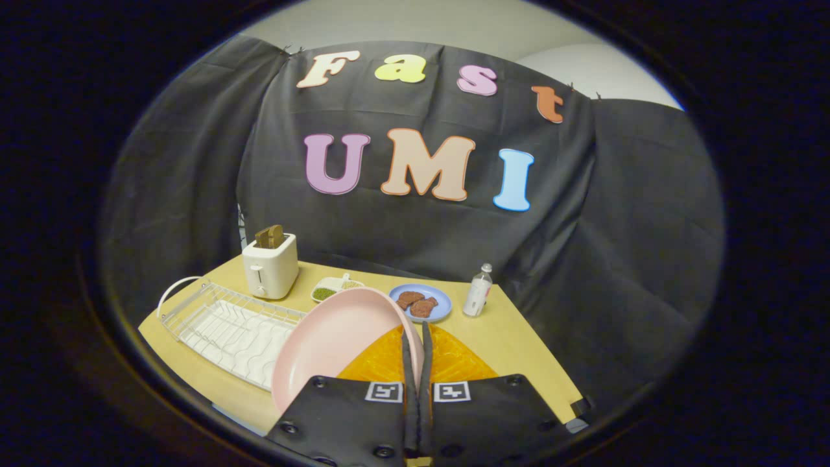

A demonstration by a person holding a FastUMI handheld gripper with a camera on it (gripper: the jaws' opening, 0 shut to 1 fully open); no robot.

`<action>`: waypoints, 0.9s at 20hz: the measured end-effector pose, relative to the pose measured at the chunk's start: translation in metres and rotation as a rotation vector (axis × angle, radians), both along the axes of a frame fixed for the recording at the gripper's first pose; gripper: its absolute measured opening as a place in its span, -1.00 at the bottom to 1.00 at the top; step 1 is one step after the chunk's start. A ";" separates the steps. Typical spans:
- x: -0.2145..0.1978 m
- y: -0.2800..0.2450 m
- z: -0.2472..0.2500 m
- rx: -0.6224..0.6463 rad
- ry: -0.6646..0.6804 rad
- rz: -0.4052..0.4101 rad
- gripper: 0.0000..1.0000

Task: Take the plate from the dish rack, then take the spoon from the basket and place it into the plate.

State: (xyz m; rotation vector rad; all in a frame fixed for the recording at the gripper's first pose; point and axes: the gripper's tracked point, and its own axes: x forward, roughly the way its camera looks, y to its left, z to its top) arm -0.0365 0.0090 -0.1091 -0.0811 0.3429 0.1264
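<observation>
Pink and round, the shallow plastic plate [337, 344] is lifted clear of the white wire dish rack [227, 327], which sits along the left edge of the pale wooden bench [512, 344]; the gripper [415, 363] has its fingers clenched almost together on the plate's right rim, so the plate hangs tilted just left of them. Judging from that, the first step is done in its lifting half, though the plate has not yet been set down. Under the fingers lies an orange latticed plastic basket [454, 360], and the spoon is probably in it, though I cannot make it out. Fetching the spoon and laying it in the plate remains. Beyond, toward the back edge, stand a white toaster [270, 266], a small blue dish [421, 301] and a clear bottle [478, 292].
</observation>
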 end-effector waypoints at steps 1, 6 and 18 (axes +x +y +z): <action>-0.002 -0.011 -0.005 0.021 0.013 -0.008 -0.93; -0.013 -0.053 -0.038 0.147 0.078 -0.037 -0.93; -0.046 -0.082 -0.148 0.341 0.243 -0.016 -0.92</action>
